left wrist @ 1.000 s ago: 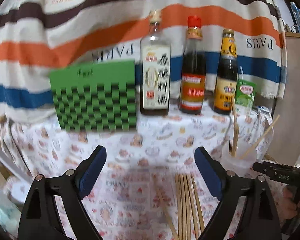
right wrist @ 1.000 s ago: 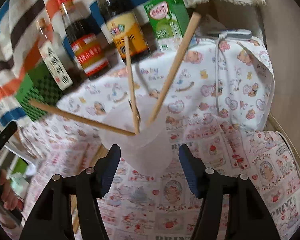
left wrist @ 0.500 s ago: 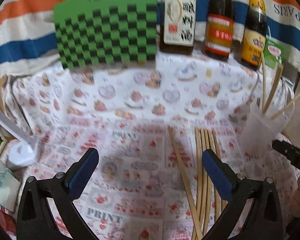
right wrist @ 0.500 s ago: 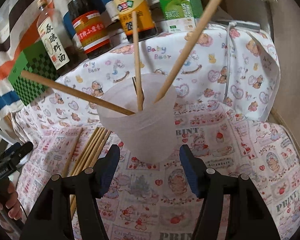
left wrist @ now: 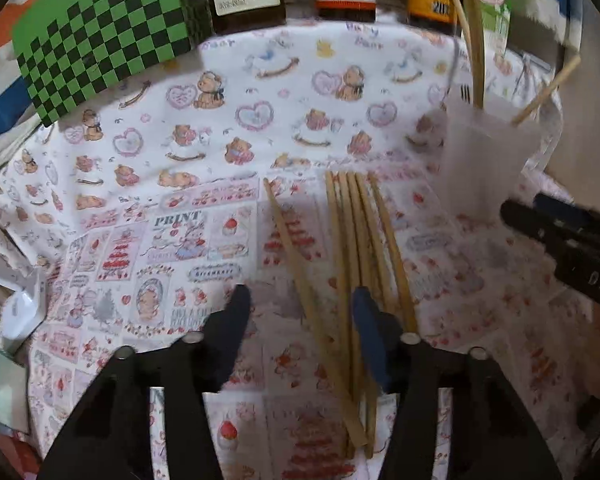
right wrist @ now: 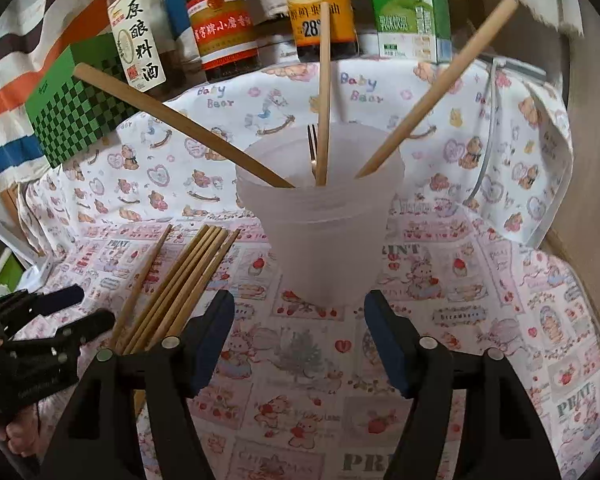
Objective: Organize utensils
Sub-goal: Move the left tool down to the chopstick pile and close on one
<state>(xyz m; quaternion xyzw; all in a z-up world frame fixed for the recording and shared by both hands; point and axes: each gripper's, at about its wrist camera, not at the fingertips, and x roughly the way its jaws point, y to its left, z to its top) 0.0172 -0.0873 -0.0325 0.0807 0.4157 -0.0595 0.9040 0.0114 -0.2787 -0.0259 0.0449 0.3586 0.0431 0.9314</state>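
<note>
Several loose wooden chopsticks [left wrist: 356,240] lie in a bundle on the printed tablecloth, with a single chopstick [left wrist: 288,240] just to their left. My left gripper [left wrist: 300,312] hangs low over the cloth, its jaws closing. The single chopstick runs between the blue pads without touching them. A frosted plastic cup [right wrist: 328,240] holds three chopsticks [right wrist: 180,120] and a fork [right wrist: 312,140]. My right gripper [right wrist: 300,312] stands at the cup's base, jaws opening, pads clear of the cup. The cup [left wrist: 480,160] and the right gripper [left wrist: 524,206] also show in the left wrist view.
Three sauce bottles [right wrist: 220,32], a green drink carton [right wrist: 412,12] and a green checkered box [left wrist: 100,40] line the back against a striped cloth. A white cable [right wrist: 488,140] runs down the table's right side. The left gripper [right wrist: 92,306] sits at the left beside the loose chopsticks [right wrist: 180,272].
My left gripper has dropped towards the table and tilted down, and its jaws have narrowed around the single chopstick. The right gripper has drawn closer to the cup with its jaws slightly wider.
</note>
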